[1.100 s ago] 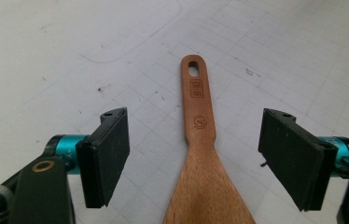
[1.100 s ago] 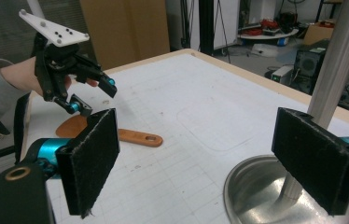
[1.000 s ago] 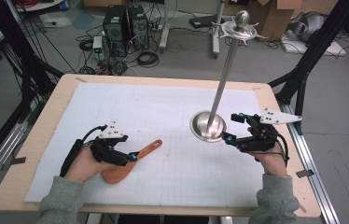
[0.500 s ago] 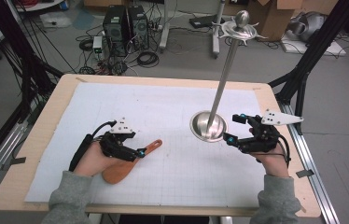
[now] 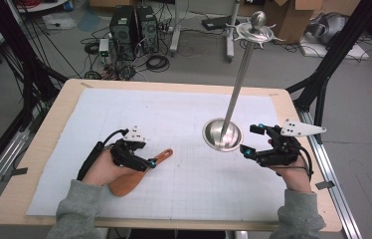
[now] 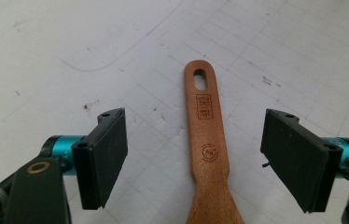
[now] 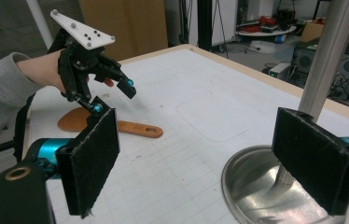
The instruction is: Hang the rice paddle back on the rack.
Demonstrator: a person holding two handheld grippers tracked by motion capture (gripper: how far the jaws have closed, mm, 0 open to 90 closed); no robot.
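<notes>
High view puts the wooden spatula nearest the person, lying flat on the white gridded mat, its broad blade toward the table's near edge and its handle running up and away to the right, toward the steel stand. The left gripper hangs right over the handle with its jaws spread wide; in the left gripper view the two black pads stand on either side of the handle with clear mat showing between each pad and the wood, so nothing is gripped or touched. That view shows the handle's long axis running straight up between the jaws, the slotted hanging hole at the far tip. To the right of the spatula, well apart from it, the right gripper sits just beside the stand's round base, jaws parted too, empty; in the right gripper view one pad stands in front of the pole. Beyond, the stand's pole rises, leaning slightly, to a knobbed top. One spatula, one stand, two grippers, one mat on the wooden table
</notes>
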